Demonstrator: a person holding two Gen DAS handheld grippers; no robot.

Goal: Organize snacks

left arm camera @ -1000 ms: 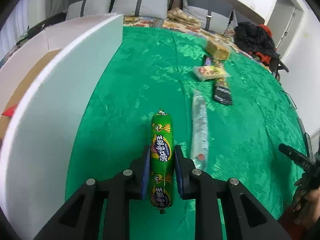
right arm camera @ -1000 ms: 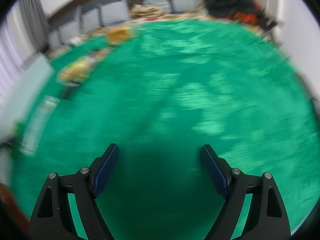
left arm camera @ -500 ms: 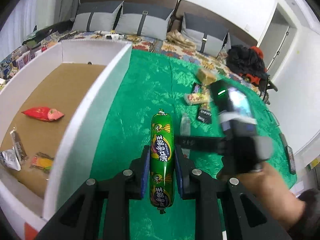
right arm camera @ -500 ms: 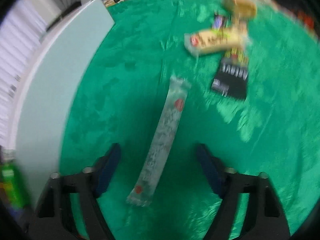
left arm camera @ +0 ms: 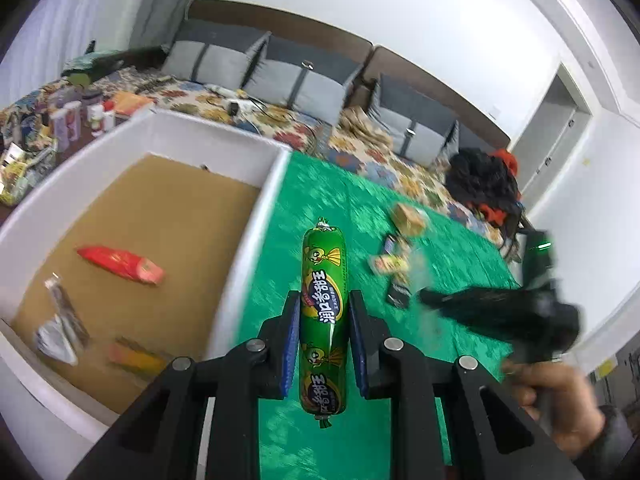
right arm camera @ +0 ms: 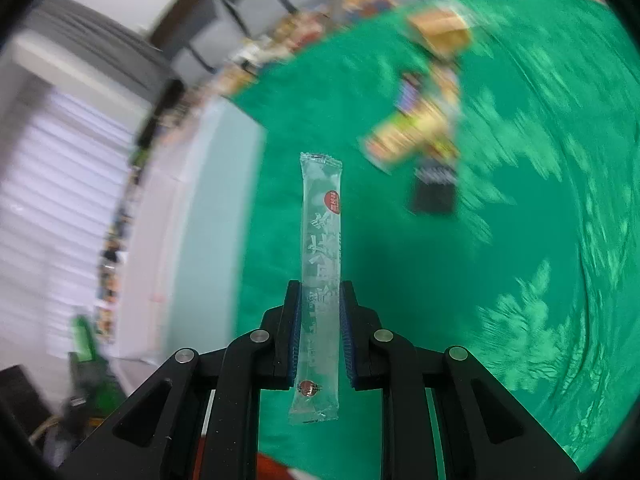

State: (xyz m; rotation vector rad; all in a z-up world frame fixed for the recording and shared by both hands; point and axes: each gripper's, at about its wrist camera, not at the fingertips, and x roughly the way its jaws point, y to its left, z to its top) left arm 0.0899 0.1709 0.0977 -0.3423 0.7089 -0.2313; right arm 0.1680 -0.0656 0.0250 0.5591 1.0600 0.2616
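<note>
My left gripper is shut on a green sausage stick and holds it in the air above the green cloth, just right of the white box. My right gripper is shut on a long clear snack packet, lifted off the cloth. In the left wrist view the right gripper shows blurred at the right, held by a hand. The box's brown floor holds a red packet, a silver packet and an orange packet.
More snacks lie on the green cloth: a tan box, a yellow bar and a black packet. A sofa with grey cushions stands behind. A black bag lies at the far right.
My right gripper has closed on the clear packet and lifted it off the cloth. My left gripper has risen with the sausage, so more of the box interior shows.
</note>
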